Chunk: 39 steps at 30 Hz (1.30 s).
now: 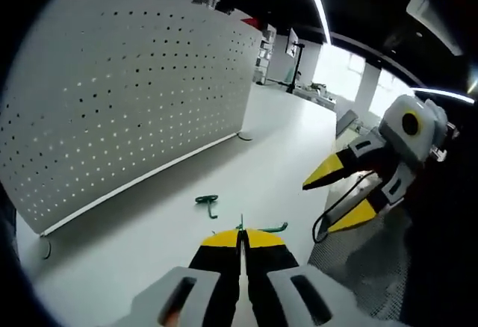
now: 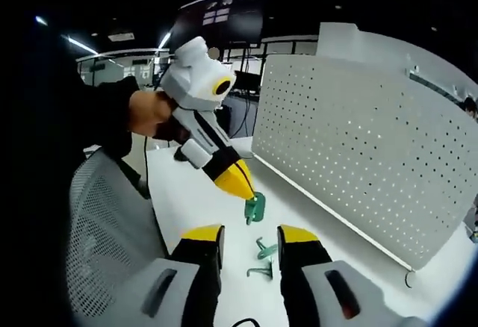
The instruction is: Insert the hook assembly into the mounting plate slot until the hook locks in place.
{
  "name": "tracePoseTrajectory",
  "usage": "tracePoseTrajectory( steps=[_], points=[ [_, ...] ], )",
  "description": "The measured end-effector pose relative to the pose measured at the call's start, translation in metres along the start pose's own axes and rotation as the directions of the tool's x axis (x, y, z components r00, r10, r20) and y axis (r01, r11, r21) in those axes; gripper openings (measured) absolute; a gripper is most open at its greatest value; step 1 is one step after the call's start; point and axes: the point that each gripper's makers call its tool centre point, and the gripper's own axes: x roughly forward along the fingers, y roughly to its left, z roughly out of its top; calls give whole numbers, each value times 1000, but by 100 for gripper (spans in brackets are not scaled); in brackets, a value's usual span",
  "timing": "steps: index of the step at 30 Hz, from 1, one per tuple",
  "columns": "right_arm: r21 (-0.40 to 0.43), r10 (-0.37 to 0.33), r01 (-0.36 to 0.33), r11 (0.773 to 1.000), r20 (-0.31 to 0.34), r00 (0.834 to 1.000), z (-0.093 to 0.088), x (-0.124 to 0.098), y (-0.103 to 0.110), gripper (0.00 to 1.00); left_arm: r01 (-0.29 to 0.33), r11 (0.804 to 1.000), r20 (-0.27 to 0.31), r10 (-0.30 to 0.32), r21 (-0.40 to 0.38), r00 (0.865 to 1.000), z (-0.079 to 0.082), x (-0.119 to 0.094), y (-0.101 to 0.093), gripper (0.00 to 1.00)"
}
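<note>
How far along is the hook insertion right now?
Early. Done: the left gripper is shut on one green hook, lifted off the table. In hand: carrying it. Left: inserting it into the pegboard; two spare hooks lie near the open right gripper.

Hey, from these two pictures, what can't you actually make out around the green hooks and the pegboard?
- Left gripper view: the held green hook is mostly hidden by the shut left hand-held gripper.
- Right gripper view: the pegboard runs past the right edge.
- Right gripper view: the loose hooks are too small to read their shape.
- Both views: any mounting slot is too small to pick out.
</note>
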Motion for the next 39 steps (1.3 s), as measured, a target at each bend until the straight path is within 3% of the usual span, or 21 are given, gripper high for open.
tracePoseTrajectory(
  steps=[10,13,19,39],
  points=[
    [23,-38,38,999,-2,999,1,3,-7,18,43,998,37,-42,-48,998,14,3,-16,1],
    [30,-54,54,998,2,999,1,3,-10,16,81,994,54,-77,-78,996,17,5,-25,1],
    [-5,-76,76,997,-19,997,-3,3,-13,9,106,992,55,-102,-70,993,17,9,-34,1],
    [25,-108,109,994,-38,993,-8,3,-17,4,141,984,63,-135,-105,989,19,11,-47,1]
  ],
)
